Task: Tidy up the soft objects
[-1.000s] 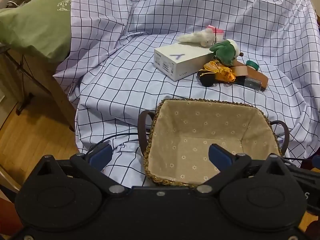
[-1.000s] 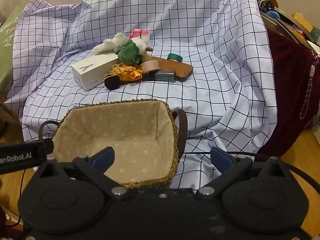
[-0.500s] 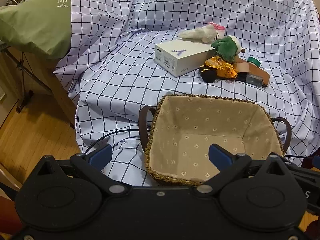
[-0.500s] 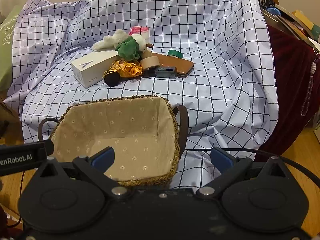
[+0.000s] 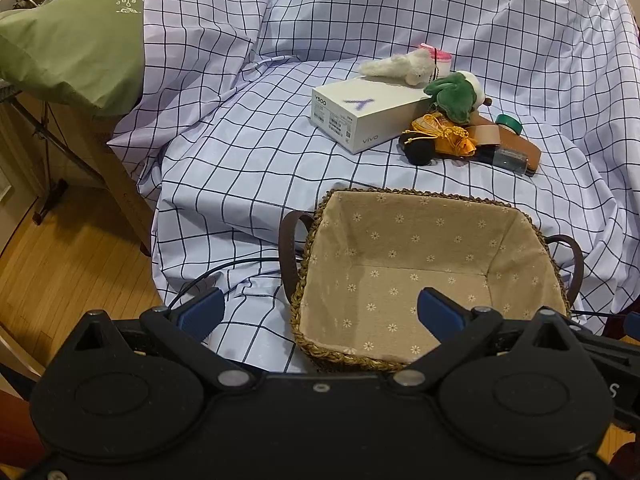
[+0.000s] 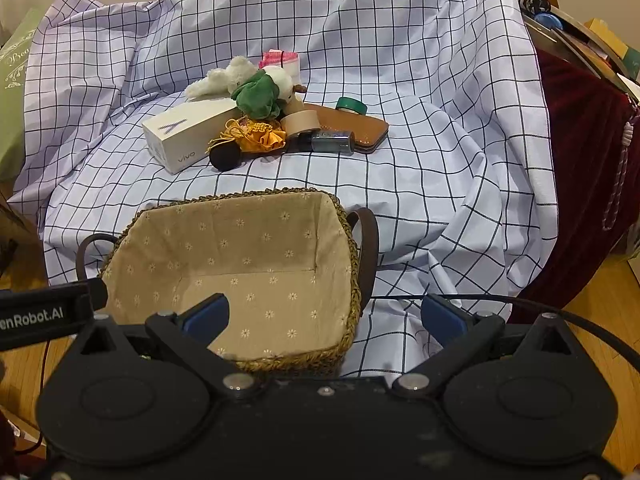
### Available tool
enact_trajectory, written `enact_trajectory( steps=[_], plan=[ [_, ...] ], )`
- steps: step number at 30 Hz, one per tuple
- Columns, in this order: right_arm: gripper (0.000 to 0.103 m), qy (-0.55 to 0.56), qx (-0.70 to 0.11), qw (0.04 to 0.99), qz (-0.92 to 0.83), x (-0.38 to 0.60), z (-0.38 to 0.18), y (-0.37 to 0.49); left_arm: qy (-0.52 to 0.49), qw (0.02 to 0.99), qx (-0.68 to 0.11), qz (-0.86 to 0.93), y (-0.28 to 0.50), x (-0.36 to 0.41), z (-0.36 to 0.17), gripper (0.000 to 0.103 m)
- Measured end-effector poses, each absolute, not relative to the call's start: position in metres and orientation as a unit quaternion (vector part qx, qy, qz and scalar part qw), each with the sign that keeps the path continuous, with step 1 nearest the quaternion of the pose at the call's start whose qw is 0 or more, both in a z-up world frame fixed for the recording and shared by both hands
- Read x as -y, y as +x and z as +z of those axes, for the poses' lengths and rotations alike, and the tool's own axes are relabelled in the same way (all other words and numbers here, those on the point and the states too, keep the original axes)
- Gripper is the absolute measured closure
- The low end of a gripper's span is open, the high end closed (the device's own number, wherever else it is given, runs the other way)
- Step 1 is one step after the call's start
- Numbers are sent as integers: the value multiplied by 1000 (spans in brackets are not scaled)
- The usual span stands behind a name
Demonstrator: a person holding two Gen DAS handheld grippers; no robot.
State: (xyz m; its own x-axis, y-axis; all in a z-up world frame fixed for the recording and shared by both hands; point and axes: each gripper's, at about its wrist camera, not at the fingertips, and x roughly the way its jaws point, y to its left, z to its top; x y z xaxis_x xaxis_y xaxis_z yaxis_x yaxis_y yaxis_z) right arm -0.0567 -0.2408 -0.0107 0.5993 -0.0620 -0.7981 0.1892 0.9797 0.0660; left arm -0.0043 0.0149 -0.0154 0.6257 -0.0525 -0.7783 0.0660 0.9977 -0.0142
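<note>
A woven basket (image 5: 316, 322) (image 6: 346, 248) with a beige flowered lining stands empty on the checked cloth, near me. Behind it lies a pile: a white plush toy (image 5: 400, 66) (image 6: 224, 78), a green plush toy (image 5: 454, 96) (image 6: 258, 96), a yellow fabric pouch (image 5: 450, 138) (image 6: 258, 138) and a black pompom (image 5: 418, 152) (image 6: 224, 157). My left gripper (image 5: 320, 312) is open and empty over the basket's near left corner. My right gripper (image 6: 326, 316) is open and empty over the basket's near right corner.
A white phone box (image 5: 360, 114) (image 6: 184, 134), a brown leather case (image 6: 352, 126), a tape roll (image 6: 300, 122), a small dark bottle (image 6: 332, 141) and a green-lidded jar (image 6: 351, 105) sit in the pile. A green pillow (image 5: 76, 40) lies left, a dark red cloth (image 6: 584, 168) right.
Both grippers have tilted or risen slightly, so the basket and pile sit a little lower or farther in view. Both stay open and empty. No object has moved.
</note>
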Motion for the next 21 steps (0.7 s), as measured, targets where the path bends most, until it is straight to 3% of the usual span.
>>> enact_trajectory(
  steps=[21],
  plan=[
    [1, 71, -454, 887, -54, 238, -20, -51, -5, 903, -428, -45, 1, -13, -18, 4]
  ],
)
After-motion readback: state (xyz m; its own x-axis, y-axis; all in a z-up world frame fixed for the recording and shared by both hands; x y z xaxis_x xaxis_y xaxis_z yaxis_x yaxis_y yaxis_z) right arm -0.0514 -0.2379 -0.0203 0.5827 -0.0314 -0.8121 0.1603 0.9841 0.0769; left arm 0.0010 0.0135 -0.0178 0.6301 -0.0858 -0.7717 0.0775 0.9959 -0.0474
